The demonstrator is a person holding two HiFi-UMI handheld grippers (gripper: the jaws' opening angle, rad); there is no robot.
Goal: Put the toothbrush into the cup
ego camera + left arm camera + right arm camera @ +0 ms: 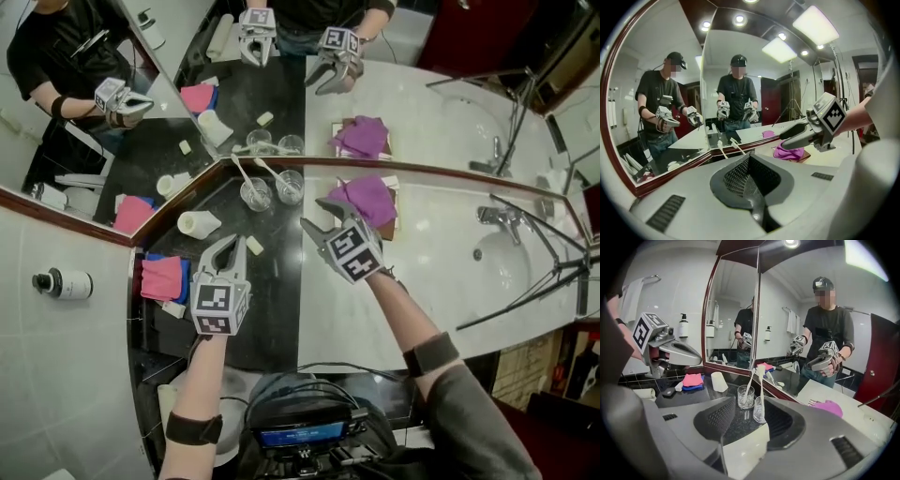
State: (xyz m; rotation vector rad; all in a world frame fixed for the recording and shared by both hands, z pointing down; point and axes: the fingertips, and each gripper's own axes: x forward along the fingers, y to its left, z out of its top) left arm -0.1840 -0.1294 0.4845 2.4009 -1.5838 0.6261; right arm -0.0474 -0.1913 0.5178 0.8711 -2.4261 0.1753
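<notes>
Two glass cups stand side by side on the dark worktop [274,300], just ahead of the right gripper [317,216], and each has a white brush leaning in it. The nearer cup [290,187] sits right in front of that gripper's spread jaws, apart from them. Its toothbrush [270,171] tilts away toward the mirror [234,94]. The farther cup [255,195] stands beside it, off to the gripper's left, and holds the other toothbrush [241,173]. The right gripper is released, with nothing between its pads. The left gripper [232,248] is clenched tight on nothing and hovers back from the cups, nearer the person. A pink cloth [161,277] lies to the left of the left gripper, and a white roll [197,223] lies ahead of it to the left. A purple cloth [368,199] lies just to the right of the right gripper's tips, on the pale part of the worktop
</notes>
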